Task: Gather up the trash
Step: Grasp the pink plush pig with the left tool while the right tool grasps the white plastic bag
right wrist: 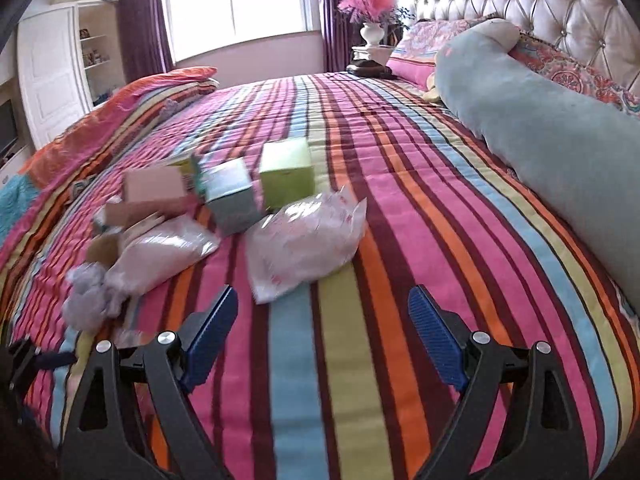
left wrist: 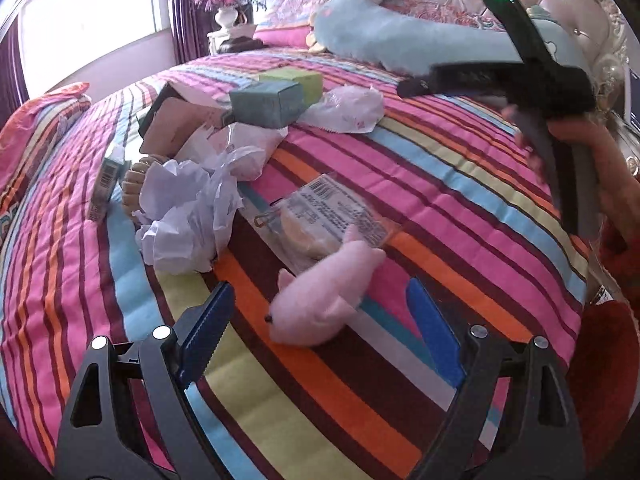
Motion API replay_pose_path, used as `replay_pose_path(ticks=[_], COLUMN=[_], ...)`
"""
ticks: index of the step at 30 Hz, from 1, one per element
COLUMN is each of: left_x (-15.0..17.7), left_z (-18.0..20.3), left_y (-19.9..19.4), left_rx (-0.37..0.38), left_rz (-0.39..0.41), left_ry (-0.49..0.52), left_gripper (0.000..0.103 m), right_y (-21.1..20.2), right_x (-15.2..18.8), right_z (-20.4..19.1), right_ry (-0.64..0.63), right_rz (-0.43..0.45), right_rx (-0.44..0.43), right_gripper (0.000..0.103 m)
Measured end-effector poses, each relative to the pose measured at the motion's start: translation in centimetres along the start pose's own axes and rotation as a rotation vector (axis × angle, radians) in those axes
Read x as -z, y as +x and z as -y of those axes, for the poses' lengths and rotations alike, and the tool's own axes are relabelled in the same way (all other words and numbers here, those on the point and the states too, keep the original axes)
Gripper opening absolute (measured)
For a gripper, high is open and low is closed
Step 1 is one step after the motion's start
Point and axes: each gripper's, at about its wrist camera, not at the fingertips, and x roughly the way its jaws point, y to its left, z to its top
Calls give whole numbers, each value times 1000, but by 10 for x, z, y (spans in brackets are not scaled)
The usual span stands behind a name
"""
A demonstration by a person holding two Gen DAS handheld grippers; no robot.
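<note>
Left wrist, crumpled paper (left wrist: 180, 216), fuzzy pink plush (left wrist: 324, 300)

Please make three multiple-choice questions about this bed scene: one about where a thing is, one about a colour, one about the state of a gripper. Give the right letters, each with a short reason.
1. Where does the pink plush toy lie?
A. on the nightstand
B. on the striped bedspread, ahead of the left gripper
C. on top of the long blue pillow

2. What colour are the feathery flowers in the white vase?
A. pink
B. yellow
C. white

3. How is the right gripper?
A. shut on a box
B. shut on a plastic bag
C. open, holding nothing

Answers:
1 B, the toy rests on the stripes just past the left gripper's blue fingers, partly over a clear packet.
2 A, the plumes above the vase are pink.
3 C, its blue fingers stand apart with only bedspread between them.
</note>
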Motion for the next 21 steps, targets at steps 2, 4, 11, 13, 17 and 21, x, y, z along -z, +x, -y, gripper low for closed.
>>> replay_pose_path(ticks=[2, 4, 11, 13, 17, 21], left_x=[-1, -2, -1, 0, 1, 4], left_z=[-3, -2, -1, -2, -3, -7], left_y=[2, 2, 16, 20, 22, 16], left_rx=[25, 53, 109, 117, 64, 76], left_rz=[3, 13, -23, -38, -56, -53], left_ry=[-12, -14, -19, -24, -21, -43], left_gripper=[85, 85, 85, 74, 42, 37], right_y=[15, 31, 83, 95, 108, 96], right_x=[-10, -18, -35, -35, -31, -24], right_z=[-1, -7, -21, -20, -10, -9], right_ry=[-11, -43, -119, -113, -23, -10], right_rz=[-6, -23, -94, -128, -175, -151], right_rx=[1, 6, 70, 73, 2, -11], right_gripper=[83, 83, 83, 83, 73, 58])
